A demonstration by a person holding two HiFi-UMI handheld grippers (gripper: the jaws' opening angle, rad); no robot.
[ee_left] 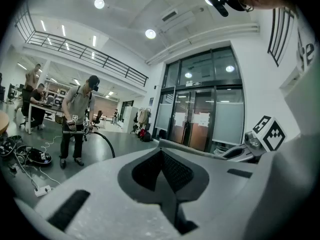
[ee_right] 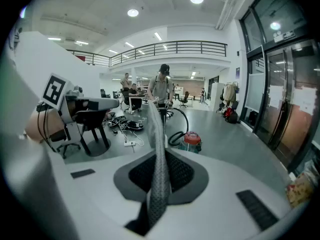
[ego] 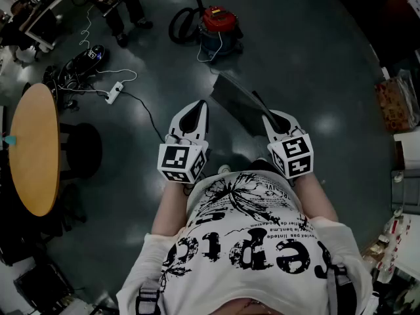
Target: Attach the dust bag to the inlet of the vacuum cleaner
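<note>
Dark grey floor [ego: 308,64]: open ahead up to the red canister vacuum cleaner [ego: 218,23]. Obstacles, left side: round orange wooden table [ego: 33,149], white power strip [ego: 114,92], trailing white cables [ego: 86,33], standing person [ego: 121,8].
</note>
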